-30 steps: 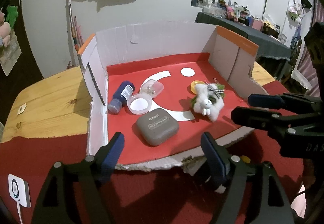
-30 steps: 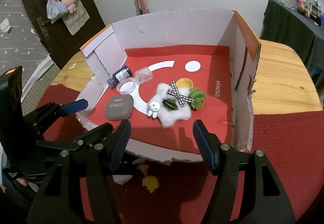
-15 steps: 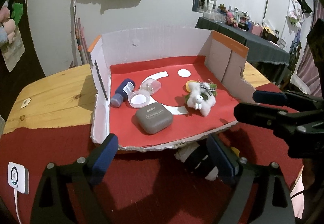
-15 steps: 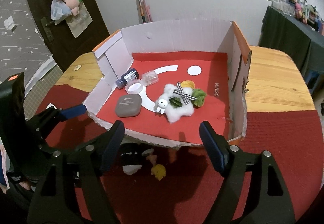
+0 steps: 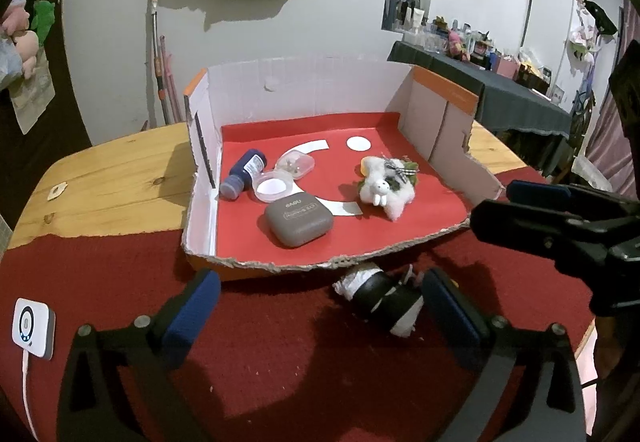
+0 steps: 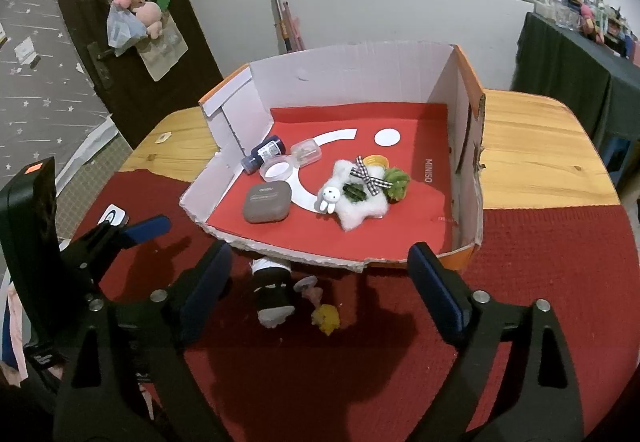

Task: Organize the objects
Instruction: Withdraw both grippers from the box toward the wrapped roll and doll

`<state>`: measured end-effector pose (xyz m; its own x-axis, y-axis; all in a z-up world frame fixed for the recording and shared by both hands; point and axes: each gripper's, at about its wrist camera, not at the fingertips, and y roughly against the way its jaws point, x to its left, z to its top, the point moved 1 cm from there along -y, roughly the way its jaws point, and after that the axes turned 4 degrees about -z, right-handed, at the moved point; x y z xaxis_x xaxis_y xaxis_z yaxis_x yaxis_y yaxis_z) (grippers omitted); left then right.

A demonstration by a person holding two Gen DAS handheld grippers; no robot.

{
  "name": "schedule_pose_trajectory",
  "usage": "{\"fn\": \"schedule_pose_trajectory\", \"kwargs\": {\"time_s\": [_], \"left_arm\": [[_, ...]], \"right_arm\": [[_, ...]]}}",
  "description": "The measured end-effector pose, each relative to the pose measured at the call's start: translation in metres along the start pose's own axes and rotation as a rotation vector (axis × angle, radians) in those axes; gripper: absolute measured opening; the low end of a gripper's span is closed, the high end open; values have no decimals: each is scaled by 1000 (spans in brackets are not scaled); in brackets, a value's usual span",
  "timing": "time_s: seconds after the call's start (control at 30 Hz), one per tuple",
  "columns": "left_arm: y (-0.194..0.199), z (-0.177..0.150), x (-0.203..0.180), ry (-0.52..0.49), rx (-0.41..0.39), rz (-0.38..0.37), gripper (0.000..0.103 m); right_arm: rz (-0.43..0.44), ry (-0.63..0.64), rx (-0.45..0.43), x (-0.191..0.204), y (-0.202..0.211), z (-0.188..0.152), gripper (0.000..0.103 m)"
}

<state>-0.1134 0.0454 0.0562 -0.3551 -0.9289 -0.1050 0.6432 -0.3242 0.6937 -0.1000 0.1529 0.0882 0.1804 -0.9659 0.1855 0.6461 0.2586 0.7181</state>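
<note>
Both tools hang above the red cloth at the near edge of the desk, each with its blue-padded jaws spread wide and nothing between them: the left hand-held gripper [image 5: 320, 306] sits low in its own view, and the right hand-held gripper [image 6: 320, 282] is likewise agape. Directly ahead of them, just outside the torn front lip of the cardboard box [image 6: 466, 122], lies a small black-and-white plush toy [image 6: 274, 294] on its side, with a little yellow piece [image 6: 327, 319] beside it and a pale pinkish bit between the 2; whether these are parts of 1 toy or separate items is hard to tell in the shadow. Judging by the layout, the sensible next step is to pick up this stray toy and put it inside the box. The right tool looks better placed: it should drop straight down, straddle the dark body across its narrow width, and close gently, since plush will squash and could slip. The lift must clear the ragged cardboard edge. Inside, on the red liner, the free space is toward the right wall; the left and middle are taken by a grey rounded case [image 6: 267, 202], a dark blue bottle [image 6: 262, 155], a clear round tape roll [image 6: 279, 171], a small clear plastic container [image 6: 306, 153] and a white fluffy star-shaped toy with a checked bow [image 6: 358, 198]. A white charger [image 5: 34, 328] sits at the far left, out of the way.
</note>
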Motion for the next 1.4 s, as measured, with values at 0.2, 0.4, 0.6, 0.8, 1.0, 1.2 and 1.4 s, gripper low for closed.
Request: {"fn": "schedule_pose_trajectory", "kwargs": {"time_s": [0.2,0.4,0.6,0.8,1.0,1.2,1.4], "left_arm": [[2,-7,-2,2,7,6,103],[5,-13,-2,13,8,9,103],[5,-19,-4,13,17,2,103],[6,-22,-8,9,18,-1,103],[2,-26,-13,2,28,-9,103],[-5,-28,-18,-12,42,-22,103],[-14,-30,-19,-20,68,-24,103]], "right_arm": [[11,-5,-6,3,5,-5,93],[27,-13,-7,6,8,-11,93],[34,-38,1,3,8,-19,93],[28,-28,6,4,10,-24,93],[6,-19,5,2,11,-29,82],[-32,-28,15,-8,6,-34,64],[-95,-10,57,-17,-8,-45,59]]}}
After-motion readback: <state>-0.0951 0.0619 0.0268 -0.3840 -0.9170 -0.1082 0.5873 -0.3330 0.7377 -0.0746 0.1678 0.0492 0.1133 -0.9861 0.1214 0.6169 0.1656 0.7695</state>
